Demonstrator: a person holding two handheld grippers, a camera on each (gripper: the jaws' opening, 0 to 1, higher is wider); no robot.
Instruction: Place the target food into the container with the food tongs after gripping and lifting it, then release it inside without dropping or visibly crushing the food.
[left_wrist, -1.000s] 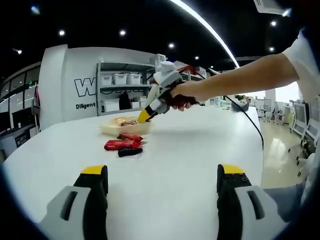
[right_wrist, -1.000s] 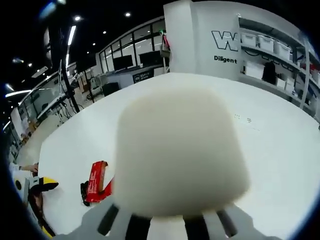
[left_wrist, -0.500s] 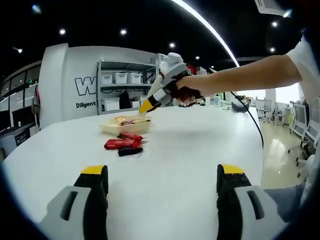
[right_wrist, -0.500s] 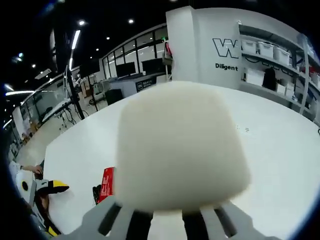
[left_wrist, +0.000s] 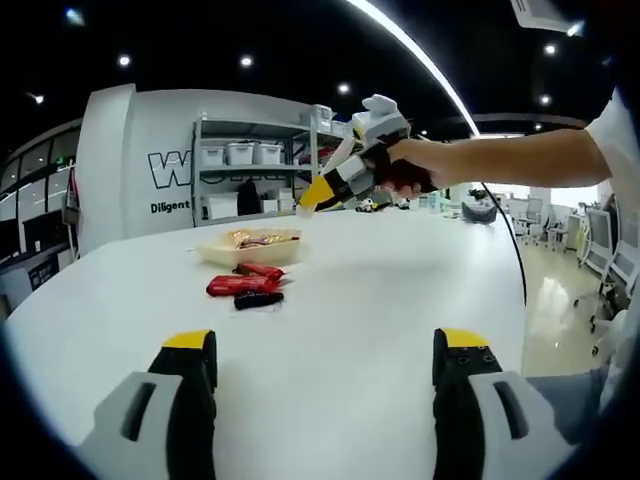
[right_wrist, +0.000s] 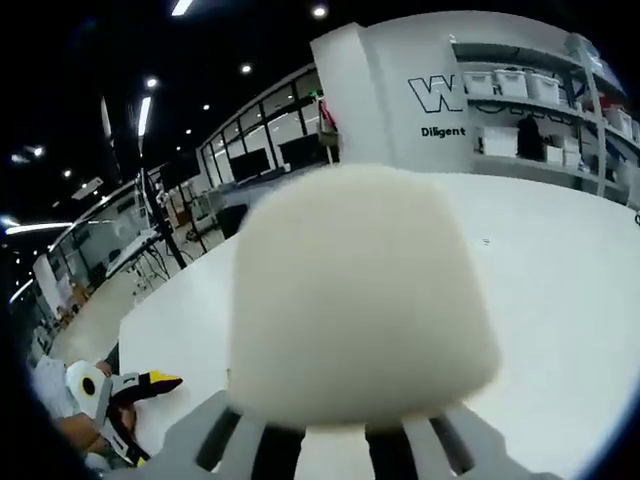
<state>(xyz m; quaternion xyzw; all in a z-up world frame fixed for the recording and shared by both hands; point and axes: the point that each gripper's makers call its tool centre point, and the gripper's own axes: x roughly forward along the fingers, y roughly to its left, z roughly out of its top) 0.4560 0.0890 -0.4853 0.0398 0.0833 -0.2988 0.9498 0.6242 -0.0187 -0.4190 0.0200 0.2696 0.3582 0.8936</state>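
A shallow beige container (left_wrist: 250, 250) with wrapped food in it sits far out on the white table (left_wrist: 380, 300). Two red packets (left_wrist: 240, 284) and a small dark one (left_wrist: 258, 299) lie just in front of it. My left gripper (left_wrist: 325, 345) is low over the near table, open and with nothing between its jaws. A hand holds my right gripper (left_wrist: 320, 191) in the air, above and to the right of the container. It is shut on the pale food tongs (right_wrist: 360, 300), whose broad slotted head blocks most of the right gripper view. Whether the tongs carry food is hidden.
Shelves with white bins (left_wrist: 240, 157) stand against the back wall. A dark cable (left_wrist: 500, 240) trails from the right gripper across the table's right side. The left gripper (right_wrist: 150, 383), with a hand on it, shows at the lower left of the right gripper view.
The right gripper with the tongs has risen from just over the container and moved up and to the right. The red packets have slipped out of the right gripper view. The left gripper has held still.
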